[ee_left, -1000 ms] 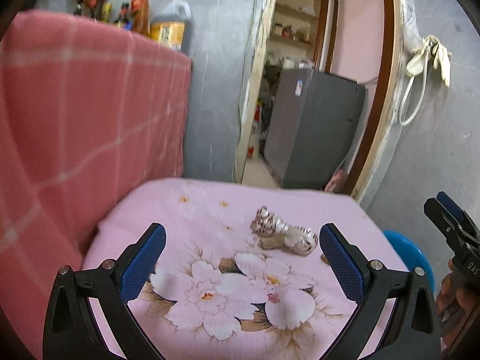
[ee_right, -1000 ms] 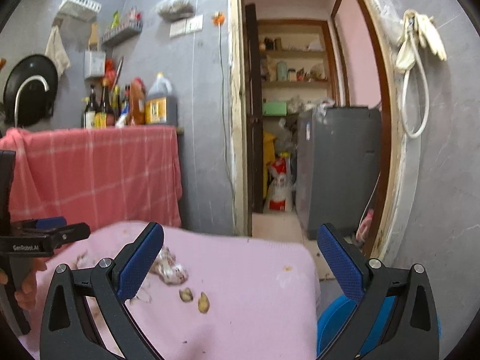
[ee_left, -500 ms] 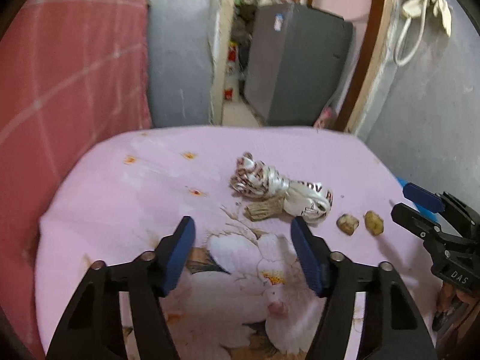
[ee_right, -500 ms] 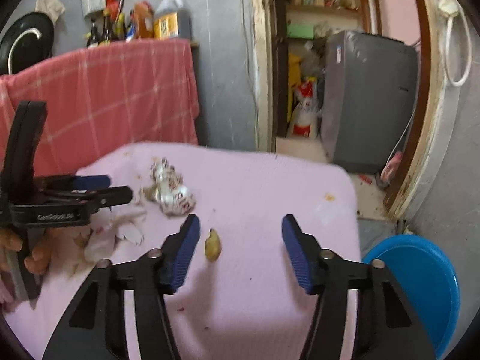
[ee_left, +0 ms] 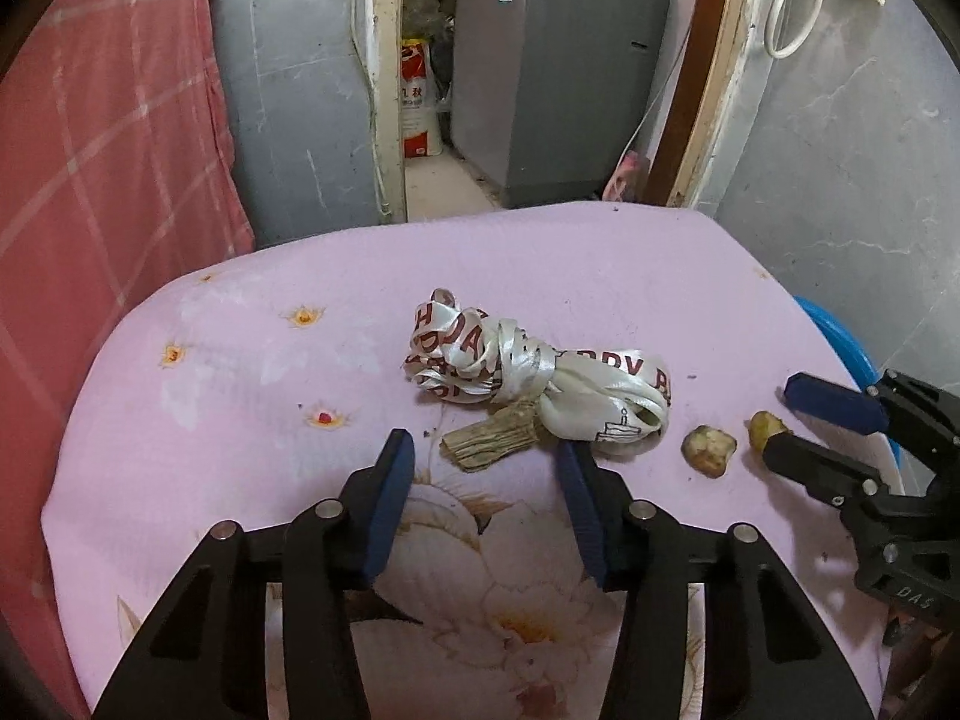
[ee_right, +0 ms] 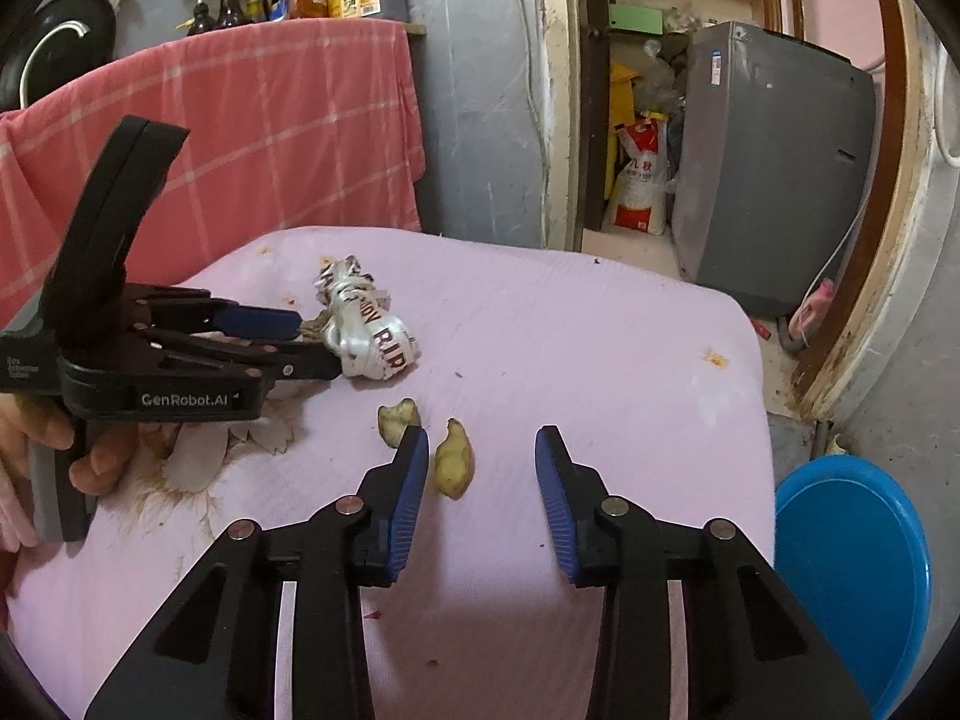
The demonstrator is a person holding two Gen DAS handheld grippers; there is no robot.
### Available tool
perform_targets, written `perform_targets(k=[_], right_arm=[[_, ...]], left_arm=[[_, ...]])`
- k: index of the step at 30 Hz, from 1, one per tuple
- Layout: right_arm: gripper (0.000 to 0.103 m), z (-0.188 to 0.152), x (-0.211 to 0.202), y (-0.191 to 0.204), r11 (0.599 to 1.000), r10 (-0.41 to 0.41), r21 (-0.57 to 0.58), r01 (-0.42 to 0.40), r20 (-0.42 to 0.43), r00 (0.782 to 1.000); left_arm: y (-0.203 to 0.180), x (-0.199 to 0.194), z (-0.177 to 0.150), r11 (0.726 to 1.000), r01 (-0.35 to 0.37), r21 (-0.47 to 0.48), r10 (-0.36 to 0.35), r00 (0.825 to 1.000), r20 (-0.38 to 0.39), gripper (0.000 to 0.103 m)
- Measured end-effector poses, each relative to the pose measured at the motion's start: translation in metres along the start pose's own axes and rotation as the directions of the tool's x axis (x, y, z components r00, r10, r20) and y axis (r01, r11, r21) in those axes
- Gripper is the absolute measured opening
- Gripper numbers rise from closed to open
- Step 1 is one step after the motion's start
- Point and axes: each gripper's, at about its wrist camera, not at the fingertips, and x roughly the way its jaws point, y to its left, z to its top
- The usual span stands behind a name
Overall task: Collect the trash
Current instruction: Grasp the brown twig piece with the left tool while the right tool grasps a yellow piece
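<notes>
Both grippers have dropped toward the pink flowered tablecloth [ee_left: 252, 360] and narrowed their spread since a second ago, each now lined up on its own piece of litter.

Trash lies in one loose group near the cloth's centre. The crumpled white satin ribbon with dark red lettering [ee_left: 528, 372] sits foremost, with a flat tan splinter of wood [ee_left: 492, 437] tucked against its 6 o'clock side. Two small yellowish-brown scraps, possibly ginger or peel, lie at its 3 o'clock: the nearer lump [ee_left: 709, 449] and the farther lump [ee_left: 765, 427].

The left gripper [ee_left: 485, 456] is released, its blue-padded jaws parted on either side of the wood splinter, grasping nothing. That placement suggests the wood, or the wood and ribbon together, is the intended pick.

The right gripper [ee_right: 482, 450] is likewise unclenched and empty. In the right wrist view the farther lump [ee_right: 454, 467] lies between its fingers, close to the left pad, while the nearer lump [ee_right: 397, 417] sits just outside that pad at 11 o'clock. Off-centre closure could nudge the scrap aside.

A round blue plastic basin [ee_right: 852, 564] stands below the table at 4 o'clock, probably the receptacle. Nothing appears collected yet.
</notes>
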Motion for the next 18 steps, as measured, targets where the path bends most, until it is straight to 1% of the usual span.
perform_targets(k=[2,6,8,9,14,16,18], right_arm=[[0.031,0.001,0.003,0.001,1.0,0.006,-0.004,-0.006,-0.016,1.0],[0.031,0.0,0.005,0.003,1.0,0.007,-0.005,-0.008,-0.022,1.0],[0.031,0.0,0.005,0.004,1.0,0.008,-0.006,-0.008,-0.026,1.0],[0.03,0.0,0.006,0.004,1.0,0.007,-0.007,-0.007,-0.028,1.0],[0.02,-0.001,0.009,0.008,1.0,0.005,-0.02,-0.006,-0.047,0.999],[0.014,-0.002,0.009,0.008,1.0,0.01,-0.022,-0.011,-0.051,0.999],[0.012,-0.003,0.009,0.008,1.0,0.015,-0.019,-0.015,-0.045,0.999]], left_arm=[[0.0,0.002,-0.001,1.0,0.009,0.005,-0.009,1.0,-0.009,0.037],[-0.004,0.005,0.003,1.0,0.022,0.021,-0.021,1.0,-0.019,0.032],[-0.006,0.005,0.004,0.999,0.024,0.025,-0.024,0.999,-0.023,0.026],[-0.006,0.004,0.005,0.999,0.024,0.027,-0.023,0.999,-0.022,0.026],[-0.006,0.002,0.006,0.999,0.028,0.035,-0.028,1.0,-0.012,0.025],[-0.008,0.0,0.005,0.999,0.028,0.045,-0.028,1.0,-0.005,0.025],[-0.011,-0.002,0.003,0.998,0.021,0.056,-0.022,1.0,0.007,0.025]])
